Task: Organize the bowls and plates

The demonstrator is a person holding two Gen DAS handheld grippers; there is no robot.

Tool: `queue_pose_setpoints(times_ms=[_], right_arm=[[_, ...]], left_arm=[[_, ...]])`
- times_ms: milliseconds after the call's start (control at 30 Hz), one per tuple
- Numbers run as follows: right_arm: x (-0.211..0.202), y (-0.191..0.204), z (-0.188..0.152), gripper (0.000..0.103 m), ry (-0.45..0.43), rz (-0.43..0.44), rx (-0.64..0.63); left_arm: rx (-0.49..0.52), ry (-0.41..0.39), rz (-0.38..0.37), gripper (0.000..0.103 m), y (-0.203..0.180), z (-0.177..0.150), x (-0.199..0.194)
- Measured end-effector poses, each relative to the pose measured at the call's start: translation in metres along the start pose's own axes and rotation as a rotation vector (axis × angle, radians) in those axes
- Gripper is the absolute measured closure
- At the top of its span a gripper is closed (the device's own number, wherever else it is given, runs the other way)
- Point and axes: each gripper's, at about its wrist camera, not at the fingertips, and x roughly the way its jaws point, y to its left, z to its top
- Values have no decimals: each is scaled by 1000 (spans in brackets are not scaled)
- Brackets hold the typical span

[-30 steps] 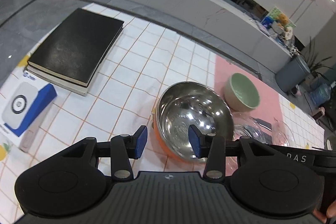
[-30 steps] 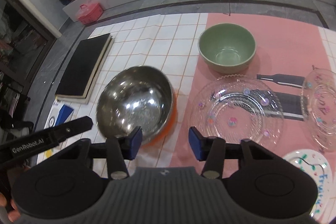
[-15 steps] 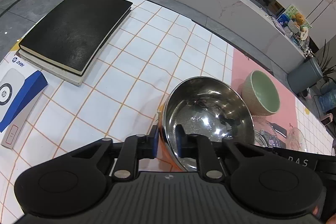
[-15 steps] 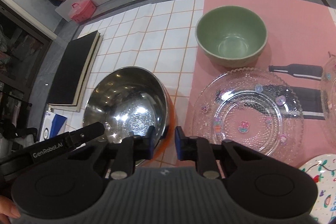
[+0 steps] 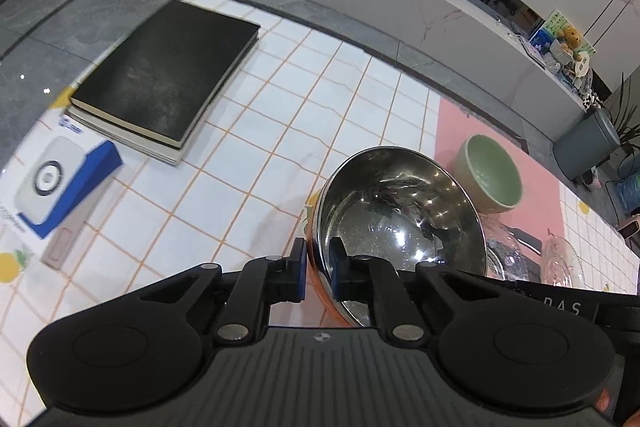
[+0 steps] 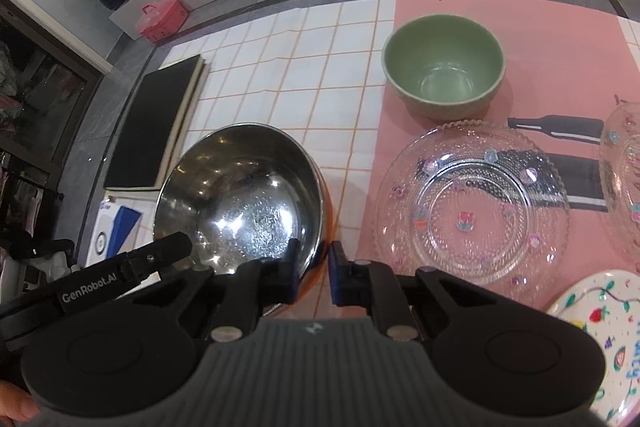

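A steel bowl [image 5: 400, 211] with an orange outside sits on the white tiled tablecloth, close in front of both grippers. My left gripper [image 5: 318, 267] is shut on its near rim, one pad inside and one outside. My right gripper [image 6: 314, 267] straddles the rim of the same steel bowl [image 6: 240, 203] on its right side; its jaws are closing and the pads press the wall. A green bowl [image 6: 442, 75] stands upright on the pink mat beyond. A clear glass plate [image 6: 472, 203] lies to the right of the steel bowl.
A second glass plate [image 6: 624, 179] and a painted white plate [image 6: 600, 327] lie at the right edge. A black book [image 5: 168, 75] and a blue-and-white box [image 5: 60, 183] occupy the table's left side. The table's far edge drops to grey floor.
Both grippers went from wide open to closed on the steel bowl's near rim. Both views moved in closer to the bowl.
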Motion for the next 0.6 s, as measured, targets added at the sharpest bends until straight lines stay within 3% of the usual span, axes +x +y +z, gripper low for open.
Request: queue_pose_setpoints(times_ms=[333,600], right_arm=[[-66,11,-42,92,-35,60,-6],[-112,7,-96,91,-63,104,33]], left_arm=[[-6,-79,-7,91,-9,-26,-74],[-44,-93,-36,91,-10,-62,-115]])
